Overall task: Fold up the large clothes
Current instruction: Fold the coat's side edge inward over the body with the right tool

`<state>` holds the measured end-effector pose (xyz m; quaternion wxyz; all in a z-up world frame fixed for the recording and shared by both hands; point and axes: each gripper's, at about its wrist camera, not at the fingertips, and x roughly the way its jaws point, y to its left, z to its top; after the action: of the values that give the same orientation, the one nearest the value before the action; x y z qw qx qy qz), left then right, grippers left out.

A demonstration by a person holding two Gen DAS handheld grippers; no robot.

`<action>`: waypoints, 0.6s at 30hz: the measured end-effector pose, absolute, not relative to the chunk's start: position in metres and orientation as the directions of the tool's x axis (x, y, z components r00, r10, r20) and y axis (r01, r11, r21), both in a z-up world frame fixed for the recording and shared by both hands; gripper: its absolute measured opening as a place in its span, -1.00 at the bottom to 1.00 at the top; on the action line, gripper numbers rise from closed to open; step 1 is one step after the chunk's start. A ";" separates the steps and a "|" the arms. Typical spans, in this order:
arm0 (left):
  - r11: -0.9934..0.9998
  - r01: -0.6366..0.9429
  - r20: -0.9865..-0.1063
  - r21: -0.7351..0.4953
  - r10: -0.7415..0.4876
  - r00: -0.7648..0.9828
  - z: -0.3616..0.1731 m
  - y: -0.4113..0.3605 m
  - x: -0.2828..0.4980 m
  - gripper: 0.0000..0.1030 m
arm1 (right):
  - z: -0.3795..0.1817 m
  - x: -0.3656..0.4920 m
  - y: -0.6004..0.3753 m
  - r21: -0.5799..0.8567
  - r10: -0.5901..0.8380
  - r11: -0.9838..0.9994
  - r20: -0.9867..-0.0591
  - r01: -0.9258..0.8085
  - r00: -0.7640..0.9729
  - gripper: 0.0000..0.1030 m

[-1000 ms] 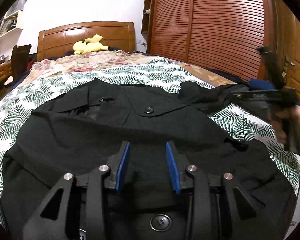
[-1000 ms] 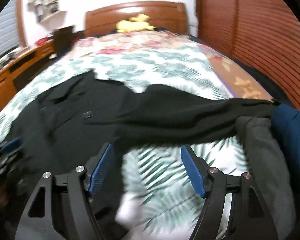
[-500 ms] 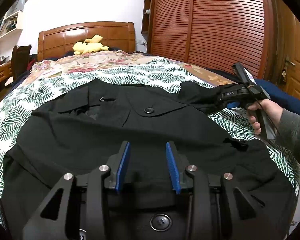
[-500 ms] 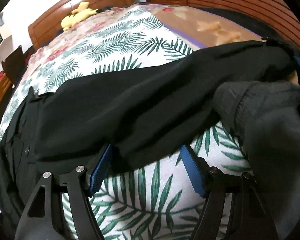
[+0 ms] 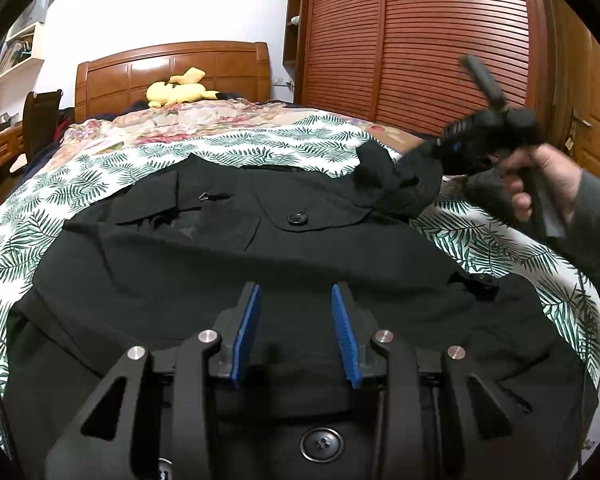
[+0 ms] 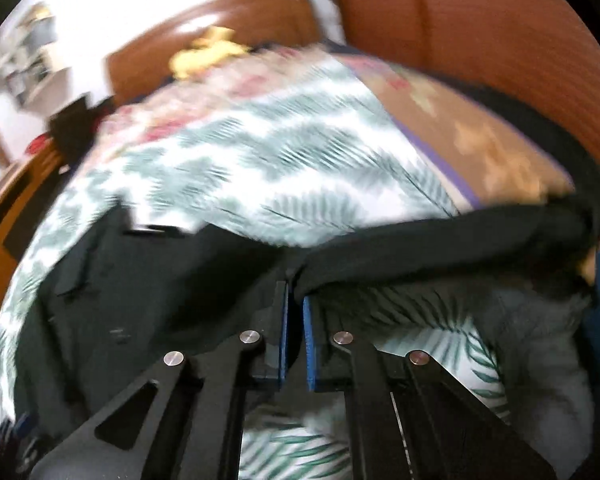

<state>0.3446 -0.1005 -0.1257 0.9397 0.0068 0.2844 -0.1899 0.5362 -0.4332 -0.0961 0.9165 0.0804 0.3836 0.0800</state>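
Black handheld tongs with blue pads, and one grey sleeve

The left tongs (image 5: 295,330) are matte black, with angular arms pierced by triangular cut-outs, four round silver screw heads across the linkage and ribbed blue pads (image 5: 247,332). The right tongs (image 6: 295,320) have the same black arms, silver screws and blue pads. The person's right hand (image 5: 540,178) emerges from a grey knitted sleeve (image 5: 598,216).

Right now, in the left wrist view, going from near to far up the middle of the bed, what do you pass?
Left gripper → black coat → leaf-print sheet → floral blanket → yellow plush toy → wooden headboard.
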 end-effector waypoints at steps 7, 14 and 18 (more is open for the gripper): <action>0.928 0.359 -0.539 -0.096 -0.352 0.765 -0.126 -0.101 0.345 -0.31 | -0.053 0.484 -0.343 0.169 0.386 0.914 -0.643 -0.368 0.662 -0.93; 0.929 0.359 -0.539 -0.096 -0.351 0.765 -0.126 -0.101 0.345 -0.32 | -0.069 0.452 -0.285 0.130 0.429 0.860 -0.709 -0.494 0.560 -0.92; 0.928 0.359 -0.539 -0.095 -0.351 0.766 -0.125 -0.101 0.345 -0.31 | -0.080 0.444 -0.279 0.088 0.395 0.857 -0.745 -0.507 0.538 -0.84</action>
<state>0.3450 -0.1010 -0.1255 0.9396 0.0067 0.2852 -0.1891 0.4444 -0.2792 -0.0800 0.8742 -0.0691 0.4056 0.2579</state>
